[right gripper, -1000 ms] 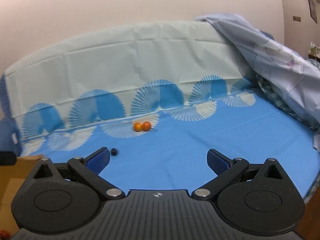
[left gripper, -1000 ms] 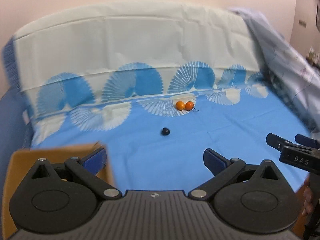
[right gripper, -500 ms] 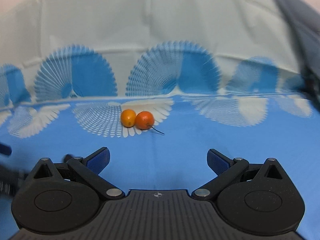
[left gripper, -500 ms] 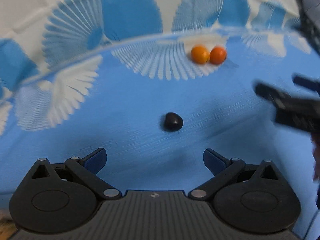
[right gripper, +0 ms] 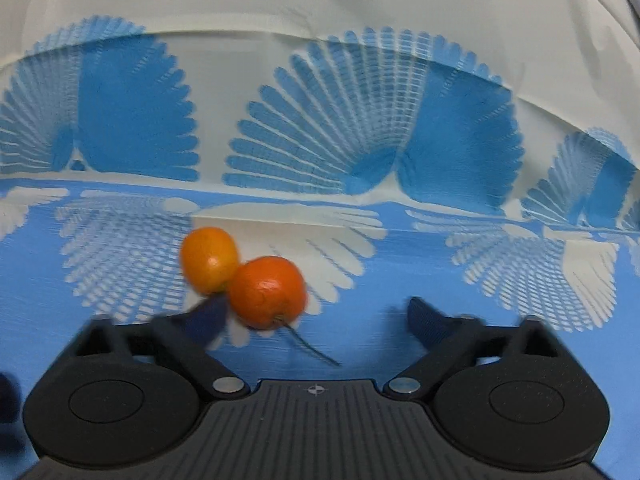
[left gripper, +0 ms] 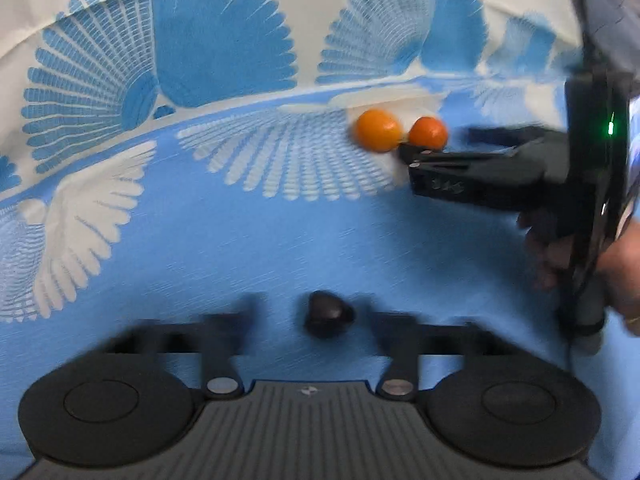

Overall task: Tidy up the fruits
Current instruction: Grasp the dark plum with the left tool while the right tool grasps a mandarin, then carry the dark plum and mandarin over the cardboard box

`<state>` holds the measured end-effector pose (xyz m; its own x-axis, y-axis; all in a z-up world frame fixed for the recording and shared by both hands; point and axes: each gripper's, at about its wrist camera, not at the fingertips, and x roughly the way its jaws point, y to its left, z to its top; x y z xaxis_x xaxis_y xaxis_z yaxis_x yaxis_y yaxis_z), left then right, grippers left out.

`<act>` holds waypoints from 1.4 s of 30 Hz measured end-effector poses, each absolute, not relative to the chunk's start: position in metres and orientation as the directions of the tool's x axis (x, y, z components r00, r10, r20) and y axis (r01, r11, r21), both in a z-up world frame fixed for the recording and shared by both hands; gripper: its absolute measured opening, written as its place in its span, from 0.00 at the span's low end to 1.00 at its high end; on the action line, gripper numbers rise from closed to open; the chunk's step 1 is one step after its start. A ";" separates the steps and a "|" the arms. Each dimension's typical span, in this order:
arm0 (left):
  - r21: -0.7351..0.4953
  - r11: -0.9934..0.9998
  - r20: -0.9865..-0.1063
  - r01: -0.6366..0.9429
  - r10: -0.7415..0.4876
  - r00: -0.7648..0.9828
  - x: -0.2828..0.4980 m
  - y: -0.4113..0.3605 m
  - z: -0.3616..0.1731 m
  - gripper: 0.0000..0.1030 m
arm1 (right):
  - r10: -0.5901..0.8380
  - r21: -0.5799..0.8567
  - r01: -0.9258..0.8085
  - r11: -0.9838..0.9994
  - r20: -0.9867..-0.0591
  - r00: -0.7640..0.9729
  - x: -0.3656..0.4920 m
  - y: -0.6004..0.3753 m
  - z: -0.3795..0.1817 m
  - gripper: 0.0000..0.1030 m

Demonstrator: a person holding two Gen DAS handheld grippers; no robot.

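Fruits awaiting sorting: left gripper (left gripper: pixel 316 320) is closing around the small dark fruit (left gripper: pixel 329 314) (seemingly light, soft); right gripper (right gripper: pixel 312 316), jaws narrowing without contact, is flanking the round, roll-prone stemmed orange fruit (right gripper: pixel 267 286).

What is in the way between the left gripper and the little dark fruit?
Nothing that I can see. The dark fruit lies on the blue sheet, right between the jaws of the left gripper. The jaws have just been closing, and bare sheet still shows on both sides of the fruit.
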<state>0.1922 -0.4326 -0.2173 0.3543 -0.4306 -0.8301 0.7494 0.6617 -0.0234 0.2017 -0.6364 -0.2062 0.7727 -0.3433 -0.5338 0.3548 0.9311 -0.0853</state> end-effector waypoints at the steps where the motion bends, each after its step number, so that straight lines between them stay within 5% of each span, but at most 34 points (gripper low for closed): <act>1: -0.027 0.662 -0.831 0.749 -0.431 0.351 0.192 -0.432 -0.217 0.28 | -0.339 -0.105 0.337 0.936 -0.536 0.773 0.201 -0.631 -0.204 0.37; 10: -0.024 0.662 -0.808 0.749 -0.454 0.376 0.160 -0.409 -0.179 0.28 | -0.383 -0.017 0.447 0.895 -0.543 0.747 0.144 -0.615 -0.170 0.37; 26: 0.006 0.726 -0.763 0.688 -0.441 0.473 0.021 -0.292 -0.041 0.28 | -0.348 0.158 0.439 0.885 -0.402 0.847 -0.028 -0.465 -0.028 0.37; 42: 0.037 0.849 -0.790 0.527 -0.298 0.535 -0.074 -0.076 -0.014 0.28 | -0.107 0.188 0.227 0.956 -0.495 0.862 -0.134 -0.249 -0.008 0.37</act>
<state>-0.0737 -0.0761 -0.0141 0.5353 -0.2984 -0.7902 0.5274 0.8488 0.0367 -0.1339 -0.2491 -0.0082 0.8620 -0.1072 -0.4954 0.2267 0.9557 0.1878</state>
